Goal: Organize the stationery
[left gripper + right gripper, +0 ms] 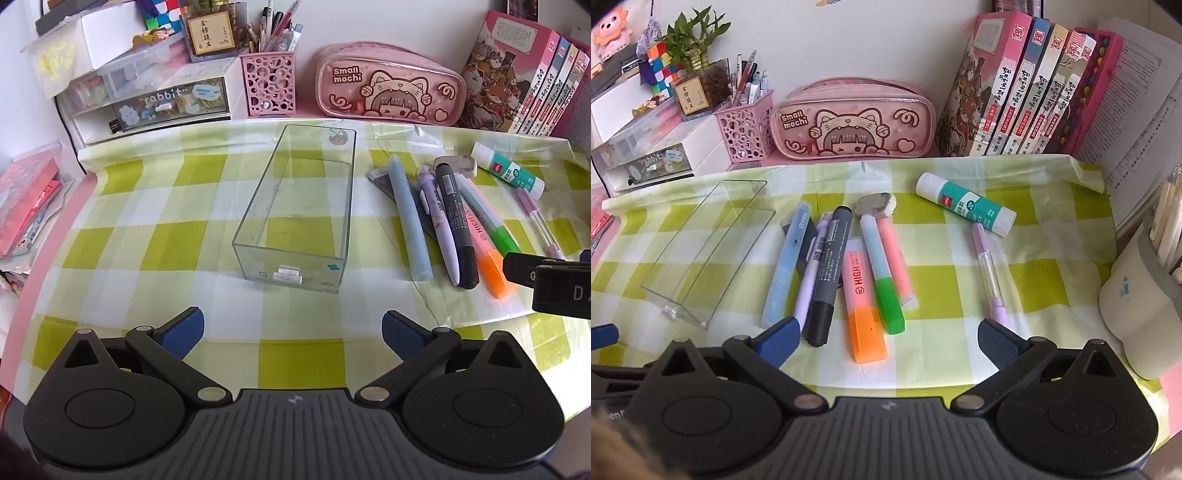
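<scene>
Hovering wide open, both grippers hold nothing.
Left gripper (293, 330) faces the clear box (295, 210); right gripper (887, 341) spreads above the orange highlighter (864, 295), touching neither.

My right gripper (888, 345) hangs over the green-checked tablecloth (1052, 288) with its blue pads spread wide and nothing between them. Ahead lie a blue pen (786, 266), a black marker (827, 273), an orange highlighter (864, 310), a green-capped highlighter (882, 273) and a pink highlighter (897, 258), packed side by side. An eraser (877, 205) sits just beyond them, a glue stick (966, 208) to the right, and a lilac pen (990, 269) apart. The clear plastic box (709, 251) lies left, the pink pencil case (853, 118) behind.
</scene>
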`<state>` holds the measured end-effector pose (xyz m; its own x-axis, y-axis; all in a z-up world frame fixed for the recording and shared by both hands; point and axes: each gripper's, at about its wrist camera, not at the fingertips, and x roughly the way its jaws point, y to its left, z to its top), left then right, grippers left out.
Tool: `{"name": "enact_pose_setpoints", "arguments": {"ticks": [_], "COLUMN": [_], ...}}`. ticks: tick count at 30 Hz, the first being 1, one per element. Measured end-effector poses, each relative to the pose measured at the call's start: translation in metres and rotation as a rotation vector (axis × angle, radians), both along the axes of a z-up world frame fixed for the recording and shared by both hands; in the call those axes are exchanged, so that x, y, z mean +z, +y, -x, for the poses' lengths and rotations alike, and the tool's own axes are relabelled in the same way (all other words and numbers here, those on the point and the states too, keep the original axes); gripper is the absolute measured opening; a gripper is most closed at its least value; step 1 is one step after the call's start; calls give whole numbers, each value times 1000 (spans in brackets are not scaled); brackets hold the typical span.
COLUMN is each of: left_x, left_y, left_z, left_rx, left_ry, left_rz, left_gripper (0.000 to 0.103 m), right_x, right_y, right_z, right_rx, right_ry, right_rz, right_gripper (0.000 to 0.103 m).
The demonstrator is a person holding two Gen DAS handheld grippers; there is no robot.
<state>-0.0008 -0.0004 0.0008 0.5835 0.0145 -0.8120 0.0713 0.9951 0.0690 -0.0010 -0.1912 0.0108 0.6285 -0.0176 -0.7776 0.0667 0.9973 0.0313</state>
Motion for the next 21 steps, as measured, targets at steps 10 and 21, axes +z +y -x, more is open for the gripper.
{"name": "enact_pose_setpoints", "arguments": {"ticks": [10,21], "left_x": [-1,-1], "left_y": [-1,-1], "left_z": [0,-1], "left_rx": [-6,-17], "left_ry": [2,-2], "left_rz": [10,16], "left_gripper": [98,98], "right_x": [-2,-1], "right_y": [3,2], "right_z": [-2,-2], "right_rx": [7,13], "right_ry": [14,15], "right_rz": [17,28], "right_gripper": [90,90]}}
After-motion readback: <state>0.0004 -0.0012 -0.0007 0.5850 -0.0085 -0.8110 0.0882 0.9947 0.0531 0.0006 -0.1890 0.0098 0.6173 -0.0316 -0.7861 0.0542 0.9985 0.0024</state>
